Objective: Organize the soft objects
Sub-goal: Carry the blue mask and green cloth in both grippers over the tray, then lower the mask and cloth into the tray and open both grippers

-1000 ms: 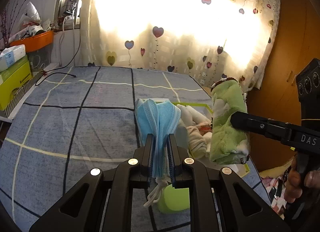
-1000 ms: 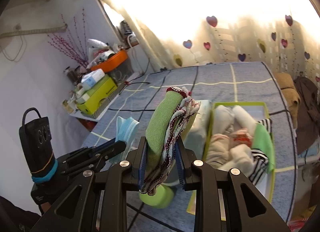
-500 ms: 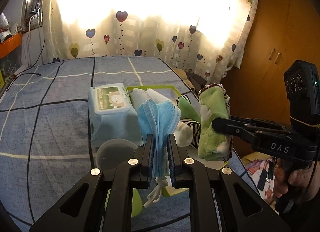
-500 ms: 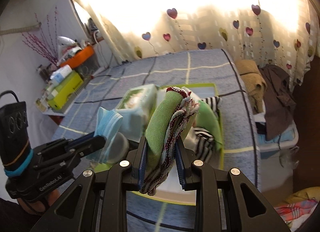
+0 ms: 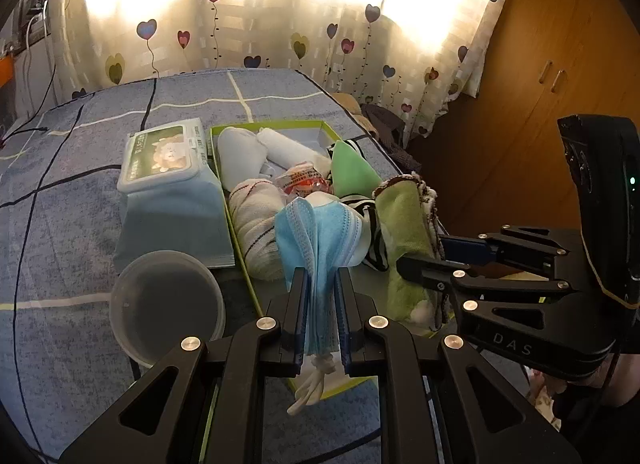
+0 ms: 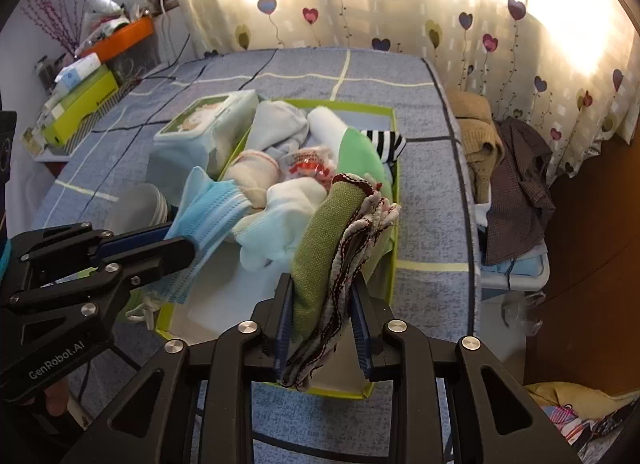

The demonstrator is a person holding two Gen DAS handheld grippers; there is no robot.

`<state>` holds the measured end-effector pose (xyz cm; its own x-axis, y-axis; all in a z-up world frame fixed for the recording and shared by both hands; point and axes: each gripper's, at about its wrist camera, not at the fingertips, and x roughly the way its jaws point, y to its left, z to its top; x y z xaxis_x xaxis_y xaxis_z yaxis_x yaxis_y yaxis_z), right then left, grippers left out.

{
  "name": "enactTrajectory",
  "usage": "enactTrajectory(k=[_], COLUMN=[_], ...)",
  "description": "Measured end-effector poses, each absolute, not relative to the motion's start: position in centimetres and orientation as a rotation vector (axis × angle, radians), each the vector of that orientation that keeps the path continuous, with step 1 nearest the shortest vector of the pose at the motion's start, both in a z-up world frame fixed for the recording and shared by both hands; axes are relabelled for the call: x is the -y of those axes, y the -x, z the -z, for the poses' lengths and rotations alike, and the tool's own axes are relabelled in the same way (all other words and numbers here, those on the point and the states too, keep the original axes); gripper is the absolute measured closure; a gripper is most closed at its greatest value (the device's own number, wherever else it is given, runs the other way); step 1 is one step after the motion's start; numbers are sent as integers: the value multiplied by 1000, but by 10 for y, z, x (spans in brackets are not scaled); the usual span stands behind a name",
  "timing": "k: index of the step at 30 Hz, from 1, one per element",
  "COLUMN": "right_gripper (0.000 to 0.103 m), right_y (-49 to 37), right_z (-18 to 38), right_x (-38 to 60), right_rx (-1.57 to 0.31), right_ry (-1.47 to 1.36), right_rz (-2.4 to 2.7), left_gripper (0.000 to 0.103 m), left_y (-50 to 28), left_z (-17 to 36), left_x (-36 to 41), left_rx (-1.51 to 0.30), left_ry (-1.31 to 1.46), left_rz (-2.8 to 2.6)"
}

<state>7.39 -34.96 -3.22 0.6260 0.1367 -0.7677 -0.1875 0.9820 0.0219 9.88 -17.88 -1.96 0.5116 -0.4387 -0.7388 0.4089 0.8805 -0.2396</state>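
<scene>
My left gripper [image 5: 321, 280] is shut on a folded stack of blue face masks [image 5: 316, 232], whose white ear loops dangle below the jaws. It hangs over the near end of the green-rimmed box [image 5: 236, 232], which holds socks, white rolls and a green cloth. My right gripper [image 6: 323, 284] is shut on a folded green cloth with brown-and-white trim [image 6: 332, 236], held upright above the box's near right side [image 6: 394, 200]. The two grippers sit side by side, with the left gripper [image 6: 180, 248] and its masks [image 6: 208, 204] at the left of the right wrist view.
A wet-wipes pack [image 5: 168, 168] lies against the box's left wall, with a clear round tub [image 5: 168, 304] in front of it. The blue grid bedspread [image 6: 360, 68] runs to heart-print curtains. Clothes are heaped [image 6: 516, 184] right of the bed, beside a wooden wardrobe [image 5: 560, 64].
Both grippers have come down and moved over the box, each keeping its load. The box, wipes pack and tub now fill the views.
</scene>
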Motion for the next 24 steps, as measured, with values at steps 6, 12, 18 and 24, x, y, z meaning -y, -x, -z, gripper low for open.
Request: enactTrajectory(k=[6, 12, 18, 24], right_gripper=[60, 60, 75, 75], right_y=[-73, -67, -70, -65], right_z=[31, 24, 33, 29], right_x=[355, 362, 359, 358], right_rx=[-860, -814, -826, -811], right_ry=[10, -57, -82, -89], right_rz=[-245, -293, -322, -332], left_gripper=[89, 84, 83, 83], left_y=[-106, -105, -100, -95], left_z=[30, 30, 25, 18], left_x=[186, 184, 180, 175], left_rx=[-939, -948, -932, -917], left_ry=[45, 64, 81, 87], left_rz=[536, 555, 581, 574])
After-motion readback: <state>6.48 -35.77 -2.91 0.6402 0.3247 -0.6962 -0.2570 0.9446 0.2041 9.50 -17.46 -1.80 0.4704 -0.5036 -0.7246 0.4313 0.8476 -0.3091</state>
